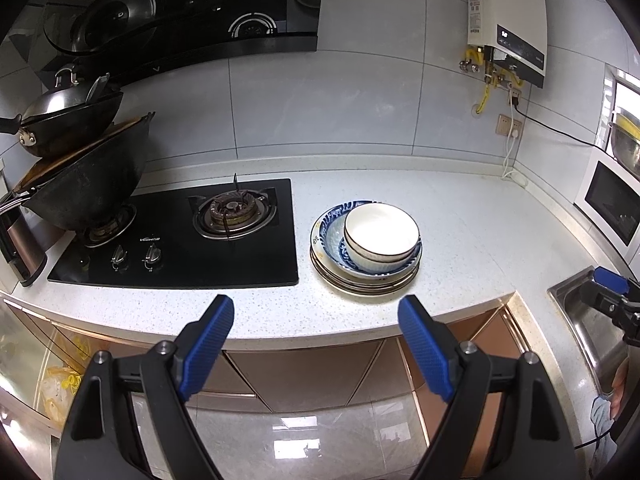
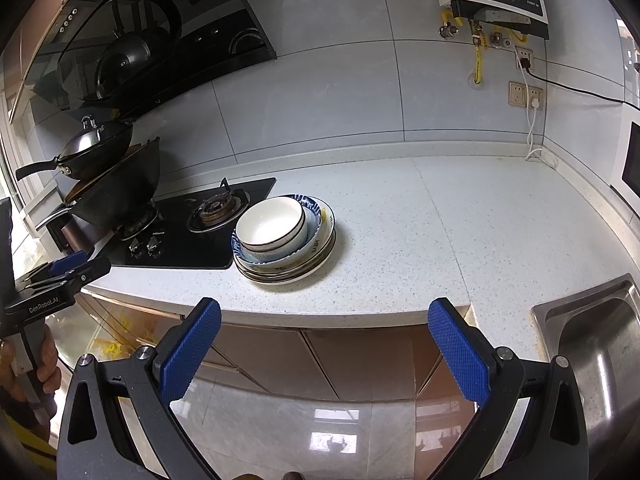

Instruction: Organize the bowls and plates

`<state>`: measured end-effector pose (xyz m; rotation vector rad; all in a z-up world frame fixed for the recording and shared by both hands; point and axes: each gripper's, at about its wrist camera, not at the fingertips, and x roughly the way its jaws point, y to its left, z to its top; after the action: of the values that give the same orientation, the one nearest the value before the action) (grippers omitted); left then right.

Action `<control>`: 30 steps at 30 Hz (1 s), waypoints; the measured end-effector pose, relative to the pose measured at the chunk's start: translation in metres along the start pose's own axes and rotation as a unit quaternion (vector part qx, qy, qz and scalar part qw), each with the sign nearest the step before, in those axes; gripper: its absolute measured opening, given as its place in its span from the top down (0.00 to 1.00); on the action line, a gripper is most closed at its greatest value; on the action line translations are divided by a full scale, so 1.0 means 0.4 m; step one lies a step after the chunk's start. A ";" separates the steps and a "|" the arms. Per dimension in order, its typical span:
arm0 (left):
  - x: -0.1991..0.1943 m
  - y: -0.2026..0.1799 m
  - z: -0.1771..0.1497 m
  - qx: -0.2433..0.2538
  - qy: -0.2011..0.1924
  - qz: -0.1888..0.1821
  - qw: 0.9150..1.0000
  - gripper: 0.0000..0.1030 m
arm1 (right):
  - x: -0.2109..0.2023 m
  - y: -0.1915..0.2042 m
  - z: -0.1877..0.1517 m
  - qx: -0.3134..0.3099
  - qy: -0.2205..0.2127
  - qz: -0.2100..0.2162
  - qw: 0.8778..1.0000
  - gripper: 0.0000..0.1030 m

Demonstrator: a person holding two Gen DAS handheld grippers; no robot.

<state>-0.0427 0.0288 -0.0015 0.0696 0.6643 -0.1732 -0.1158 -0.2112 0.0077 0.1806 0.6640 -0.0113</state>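
Observation:
A white bowl [image 1: 380, 232] sits inside a blue-patterned bowl [image 1: 334, 236], on a stack of plates [image 1: 360, 282] on the speckled counter, right of the stove. The stack also shows in the right wrist view: white bowl [image 2: 272, 222], blue bowl [image 2: 314, 210], plates [image 2: 316, 256]. My left gripper [image 1: 316, 310] is open and empty, held off the counter's front edge, in front of the stack. My right gripper [image 2: 324, 314] is open and empty, also off the front edge, to the right of the stack.
A black gas stove [image 1: 180, 240] with two stacked woks [image 1: 84, 184] lies left of the stack. A steel sink [image 2: 592, 340] is at the right. A microwave [image 1: 612, 204] stands at the far right. A water heater [image 1: 508, 16] and cables hang on the wall.

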 end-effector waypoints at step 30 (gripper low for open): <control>0.054 0.010 -0.013 -0.001 0.003 0.014 1.000 0.18 | 0.048 -0.022 0.008 -0.009 0.006 -0.006 1.000 0.01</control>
<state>-0.0285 0.0305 -0.0190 0.0772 0.6691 -0.1454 -0.0993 -0.2194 -0.0031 0.1598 0.6762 -0.0169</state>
